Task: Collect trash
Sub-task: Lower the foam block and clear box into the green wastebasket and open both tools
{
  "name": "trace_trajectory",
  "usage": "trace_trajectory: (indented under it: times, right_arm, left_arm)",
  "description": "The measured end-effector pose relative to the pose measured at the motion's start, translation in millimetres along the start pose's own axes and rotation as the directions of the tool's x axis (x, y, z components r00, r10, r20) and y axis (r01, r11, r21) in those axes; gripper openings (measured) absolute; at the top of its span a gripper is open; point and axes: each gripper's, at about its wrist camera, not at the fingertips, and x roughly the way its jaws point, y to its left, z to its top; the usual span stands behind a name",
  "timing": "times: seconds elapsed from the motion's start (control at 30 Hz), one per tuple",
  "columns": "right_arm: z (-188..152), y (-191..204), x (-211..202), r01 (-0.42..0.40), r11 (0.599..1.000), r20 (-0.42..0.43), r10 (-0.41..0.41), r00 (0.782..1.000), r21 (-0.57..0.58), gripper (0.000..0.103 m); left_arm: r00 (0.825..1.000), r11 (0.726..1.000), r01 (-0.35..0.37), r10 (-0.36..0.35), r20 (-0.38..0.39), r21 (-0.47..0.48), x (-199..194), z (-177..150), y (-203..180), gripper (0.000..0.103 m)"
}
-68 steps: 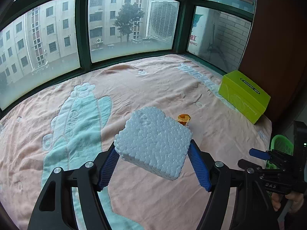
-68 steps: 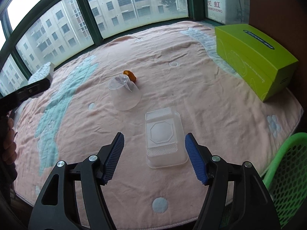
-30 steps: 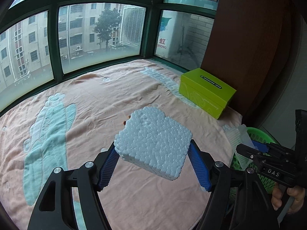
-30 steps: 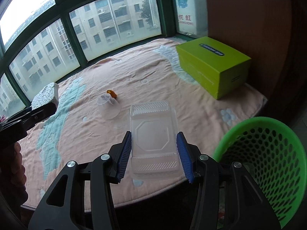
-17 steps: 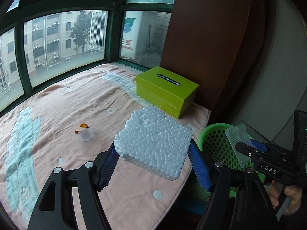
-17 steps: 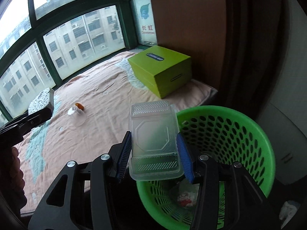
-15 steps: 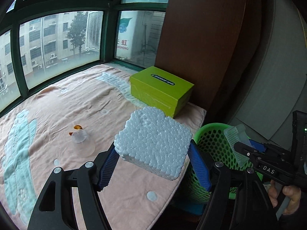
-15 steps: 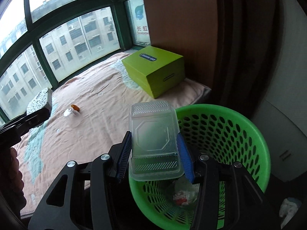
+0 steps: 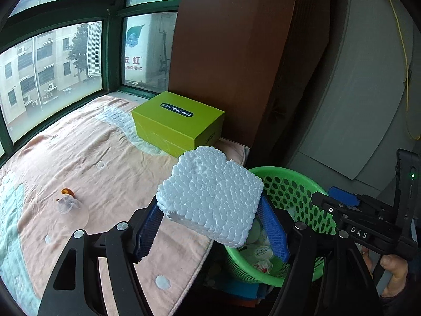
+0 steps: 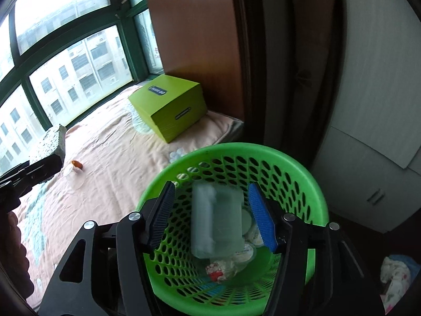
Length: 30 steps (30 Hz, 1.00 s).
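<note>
My left gripper [image 9: 210,226] is shut on a white foam block [image 9: 210,194] and holds it in the air at the bed's edge, just left of the green mesh basket [image 9: 292,184]. My right gripper [image 10: 213,216] is open above the basket [image 10: 313,184]. A clear plastic container [image 10: 217,221], blurred, is loose between its fingers and inside the basket, over cups and wrappers. A clear plastic cup [image 9: 69,206] and a small orange piece [image 9: 67,191] lie on the pink blanket [image 9: 105,163].
A lime-green shoebox [image 9: 179,121] sits at the bed's far corner against a brown panel [image 9: 226,52]. Windows run behind the bed. A grey cabinet [image 10: 368,131] stands right of the basket. Crumpled cloth [image 10: 397,276] lies on the floor.
My right gripper has opened over the basket and the clear container has dropped out of it. Both grippers swung right from the bed toward the basket; the left still holds the foam block.
</note>
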Motion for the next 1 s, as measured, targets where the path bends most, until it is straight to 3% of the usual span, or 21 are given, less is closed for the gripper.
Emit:
trace_trajectory:
  times: [0.37,0.9,1.0]
  right_arm:
    - [-1.4,-31.0,-21.8,0.031,0.998,0.045,-0.034,0.998,0.061,0.069]
    - [-4.3,-50.5,-37.8,0.029,0.993,0.093,-0.04,0.995,0.116,0.071]
    - [-5.2,-53.0,-39.2,0.03,0.992,0.094,-0.041,0.995,0.123,0.071]
  left_arm:
    - [0.997,0.997,0.055,-0.052,-0.062,0.05,30.6,1.0,-43.4,0.069]
    - [0.986,0.99,0.122,-0.113,-0.119,0.072,54.7,-2.8,-84.7,0.069]
    - [0.984,0.988,0.135,-0.125,-0.131,0.071,58.3,-3.3,-87.9,0.073]
